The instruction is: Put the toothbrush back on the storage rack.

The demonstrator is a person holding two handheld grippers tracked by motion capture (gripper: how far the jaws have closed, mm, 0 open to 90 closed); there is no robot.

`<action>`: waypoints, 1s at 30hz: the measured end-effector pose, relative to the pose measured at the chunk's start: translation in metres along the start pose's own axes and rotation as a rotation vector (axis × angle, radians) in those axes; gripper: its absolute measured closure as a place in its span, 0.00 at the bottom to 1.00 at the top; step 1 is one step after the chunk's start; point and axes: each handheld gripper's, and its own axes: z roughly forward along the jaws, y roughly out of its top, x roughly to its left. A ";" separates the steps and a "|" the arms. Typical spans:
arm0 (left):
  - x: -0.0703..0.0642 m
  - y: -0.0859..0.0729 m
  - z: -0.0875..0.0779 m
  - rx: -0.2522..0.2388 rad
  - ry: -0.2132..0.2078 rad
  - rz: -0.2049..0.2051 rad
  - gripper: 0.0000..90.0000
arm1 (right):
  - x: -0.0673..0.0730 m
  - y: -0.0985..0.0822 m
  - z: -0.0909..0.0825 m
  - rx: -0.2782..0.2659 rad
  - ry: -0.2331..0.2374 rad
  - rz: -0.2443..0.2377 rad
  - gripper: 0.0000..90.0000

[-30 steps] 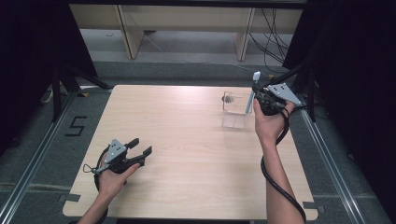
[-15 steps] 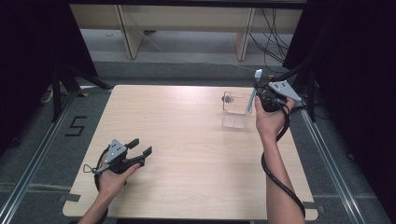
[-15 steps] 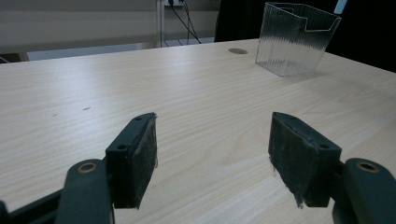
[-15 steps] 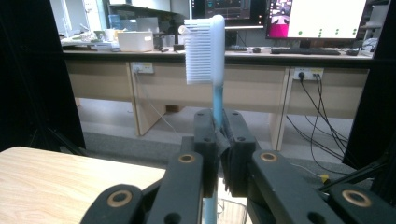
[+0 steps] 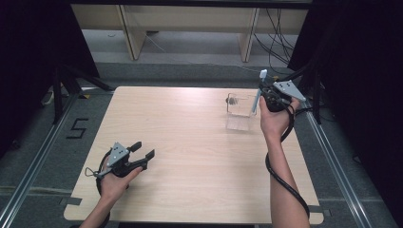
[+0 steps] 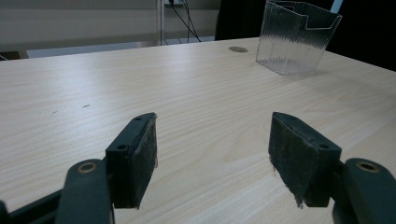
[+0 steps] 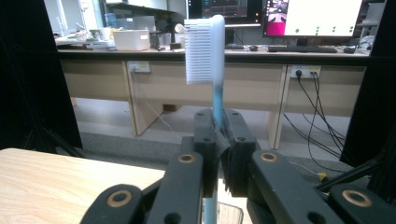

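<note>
Toothbrush [image 7: 205, 51] stands bristles-up, clamped in the right hand-held gripper [image 7: 218, 140]; left hand-held gripper [image 6: 212, 154] gapes wide, lower left.

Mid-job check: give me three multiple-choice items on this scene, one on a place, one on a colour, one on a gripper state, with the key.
1. Where does the clear holder stand?
A. far right part of the table
B. near left corner
C. on the floor

2. What colour are the bristles of the toothbrush?
A. red
B. white
C. black

3. How do the jaws of the left gripper stand?
A. shut on the toothbrush
B. shut on the holder
C. open, nothing between them

Key: 1 A, the high view shows it by the right gripper; 2 B, seen in the right gripper view; 3 C, bare table shows between the pads.
</note>
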 end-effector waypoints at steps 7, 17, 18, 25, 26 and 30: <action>-0.001 -0.001 0.000 0.005 0.001 0.000 0.36 | -0.001 0.000 0.002 0.002 -0.003 -0.002 0.96; 0.000 -0.001 0.000 0.006 0.001 -0.001 0.36 | -0.003 -0.005 0.002 0.011 -0.007 -0.001 0.96; 0.000 -0.001 0.001 0.007 0.001 0.000 0.36 | -0.003 -0.006 0.002 0.010 -0.011 -0.004 0.96; 0.000 -0.001 0.001 0.007 -0.002 -0.001 0.36 | -0.004 -0.013 0.003 0.027 -0.014 -0.005 0.95; 0.000 -0.001 0.001 0.007 -0.003 -0.002 0.36 | -0.004 -0.014 0.003 0.029 -0.015 -0.002 0.95; 0.000 -0.002 0.002 0.005 -0.004 -0.002 0.36 | -0.004 -0.018 0.004 0.033 -0.020 0.004 0.95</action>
